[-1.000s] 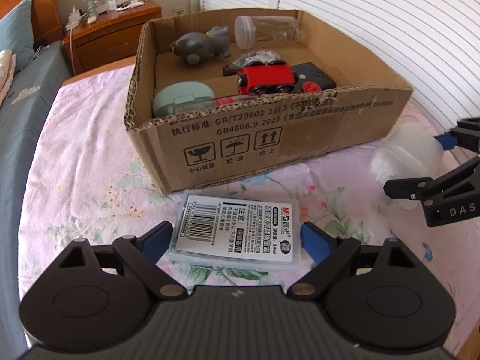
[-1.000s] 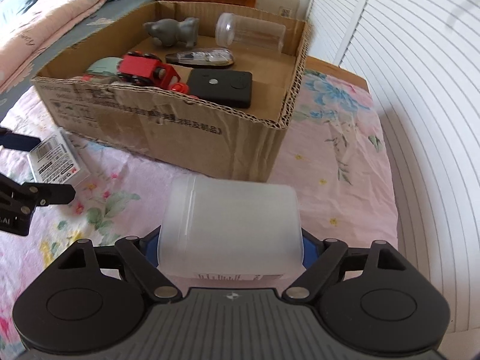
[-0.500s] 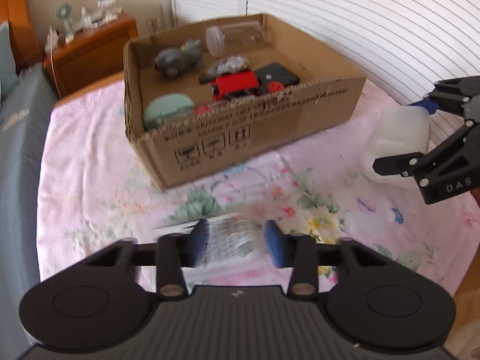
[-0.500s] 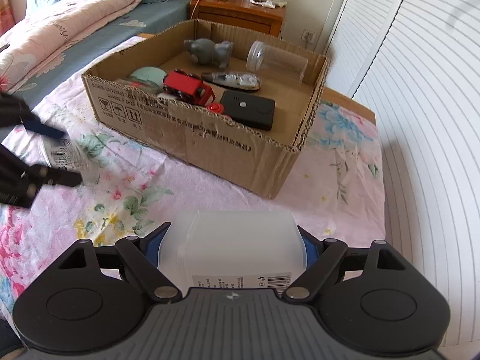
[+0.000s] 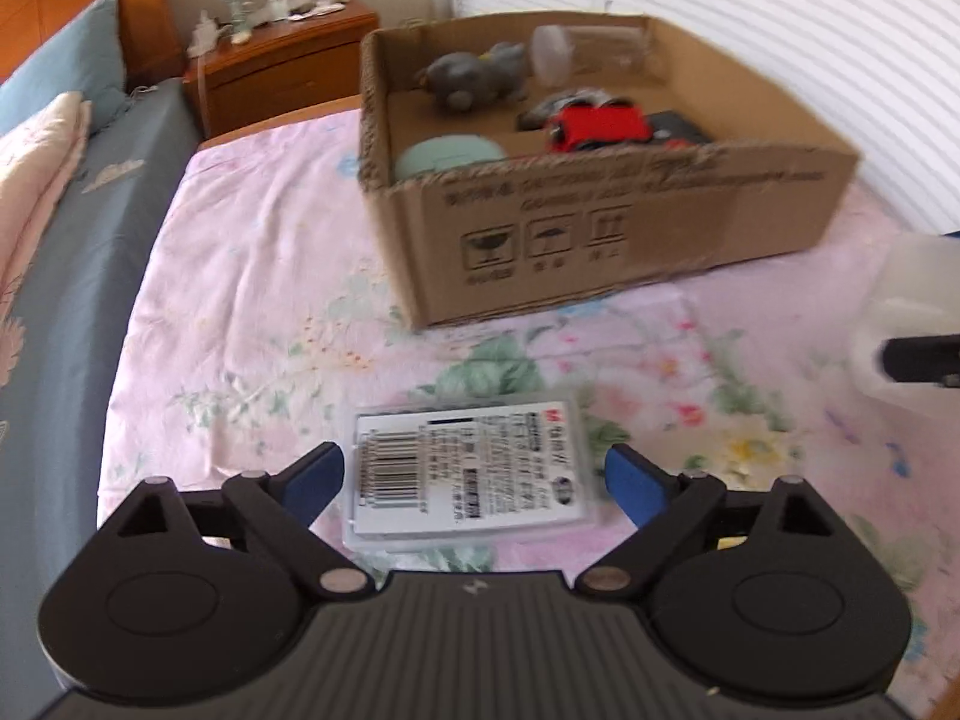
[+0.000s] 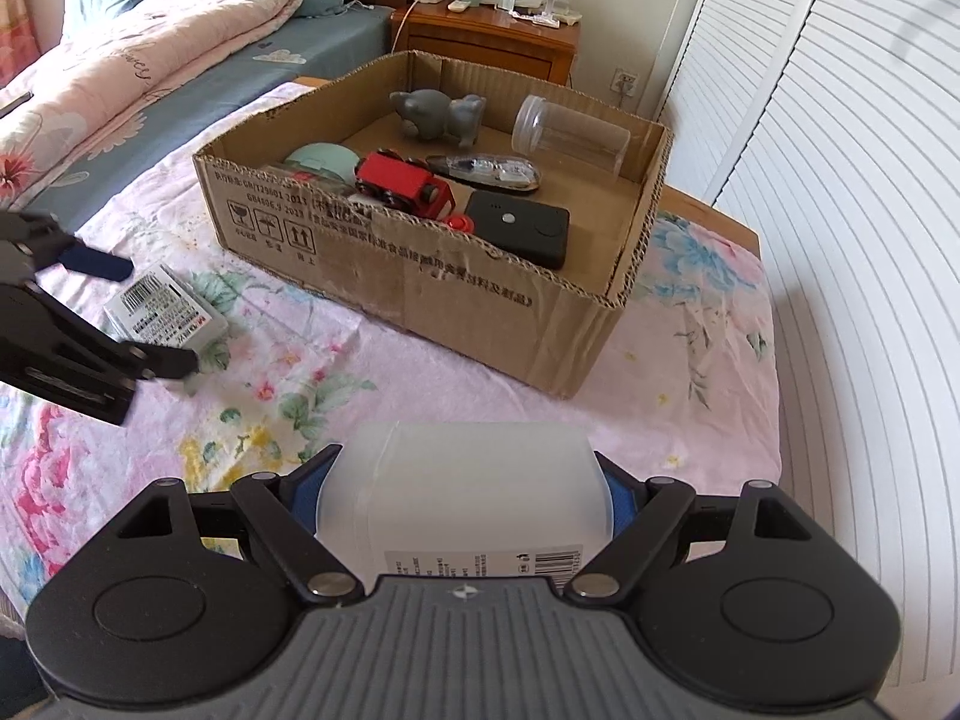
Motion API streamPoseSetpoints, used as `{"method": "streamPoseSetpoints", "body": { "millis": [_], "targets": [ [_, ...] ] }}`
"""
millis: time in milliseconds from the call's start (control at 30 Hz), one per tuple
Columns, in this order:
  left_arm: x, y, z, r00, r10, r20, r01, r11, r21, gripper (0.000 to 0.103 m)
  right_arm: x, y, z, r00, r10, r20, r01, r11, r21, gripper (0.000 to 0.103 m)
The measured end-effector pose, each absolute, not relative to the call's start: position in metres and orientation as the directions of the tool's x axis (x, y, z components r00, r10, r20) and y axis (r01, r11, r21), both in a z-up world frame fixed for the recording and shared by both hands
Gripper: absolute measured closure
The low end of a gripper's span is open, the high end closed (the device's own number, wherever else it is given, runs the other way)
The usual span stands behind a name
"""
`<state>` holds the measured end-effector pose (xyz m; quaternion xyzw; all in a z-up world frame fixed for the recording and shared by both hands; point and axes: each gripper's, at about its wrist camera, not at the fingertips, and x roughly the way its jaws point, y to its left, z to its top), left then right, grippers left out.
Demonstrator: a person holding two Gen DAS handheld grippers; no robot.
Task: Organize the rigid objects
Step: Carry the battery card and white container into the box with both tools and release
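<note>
Left gripper: spread wide around the pack, not gripping
Right gripper: clamped on the tub
Box: beyond both

The left hand-held gripper, narrowed half a second ago, has spread its blue pads wide again; the labelled packet lies flat between them, untouched on either side.

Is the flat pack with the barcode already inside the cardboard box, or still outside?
Outside: the flat pack lies on the bedsheet before the cardboard box.
</note>
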<state>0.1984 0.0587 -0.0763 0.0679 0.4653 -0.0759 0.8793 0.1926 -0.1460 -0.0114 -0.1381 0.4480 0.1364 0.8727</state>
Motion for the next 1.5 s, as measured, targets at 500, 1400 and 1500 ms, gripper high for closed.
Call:
{"method": "streamPoseSetpoints", "body": {
  "millis": [500, 1400, 1500],
  "targets": [
    [0.197, 0.058, -0.069, 0.547, -0.118, -0.829, 0.203, 0.979, -0.005, 0.013, 0.196, -0.145, -0.003, 0.583, 0.136, -0.801, -0.373, 0.921, -0.115, 0.016],
    [0.327, 0.028, 0.007, 0.677, -0.199, -0.708, 0.276, 0.961, -0.005, 0.013, 0.266, -0.15, 0.057, 0.686, 0.177, -0.706, -0.318, 0.945, -0.072, 0.016],
    [0.341, 0.034, 0.0, 0.666, -0.196, -0.72, 0.241, 0.97, -0.041, 0.012, 0.275, -0.151, 0.056, 0.685, 0.17, -0.708, -0.311, 0.947, -0.074, 0.016]
  ]
}}
